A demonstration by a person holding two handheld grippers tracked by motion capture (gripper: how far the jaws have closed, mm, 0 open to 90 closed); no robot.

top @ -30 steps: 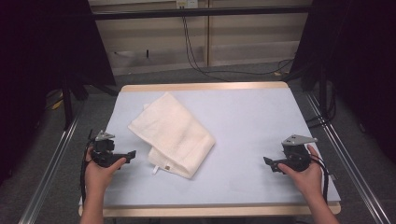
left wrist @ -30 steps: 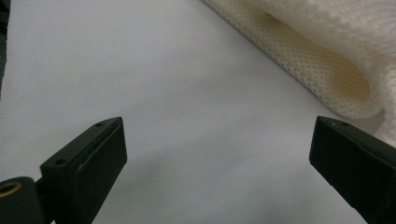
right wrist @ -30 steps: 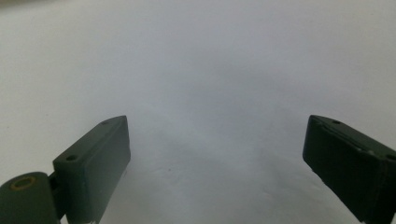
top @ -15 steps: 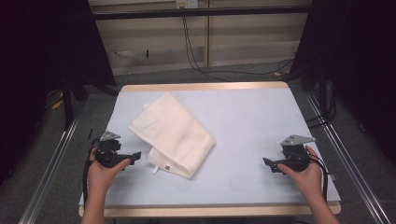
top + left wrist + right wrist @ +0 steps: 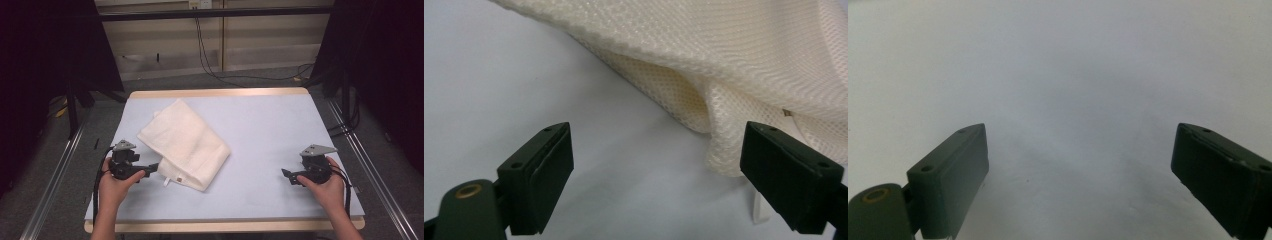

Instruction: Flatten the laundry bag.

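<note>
A folded cream towel [image 5: 182,142] lies aslant on the left half of the pale blue table [image 5: 270,125], with a small white label [image 5: 167,181] at its near corner. My left gripper [image 5: 153,167] sits at the towel's near left edge. In the left gripper view its jaws [image 5: 655,129] stand wide and have just been closing a little. The towel's corner [image 5: 724,145] reaches in beside the right-hand jaw, and the pads do not press it. My right gripper [image 5: 286,175] rests open over bare table at the near right; nothing lies between its jaws [image 5: 1080,130].
The table has a wooden rim [image 5: 220,93] at the far side. Metal rails [image 5: 372,170] run along both sides, black cables [image 5: 215,70] trail on the floor behind, and dark curtains hang left and right.
The left hand has slid its gripper to the right, up to the towel's near corner. The right hand and the towel have not moved.
</note>
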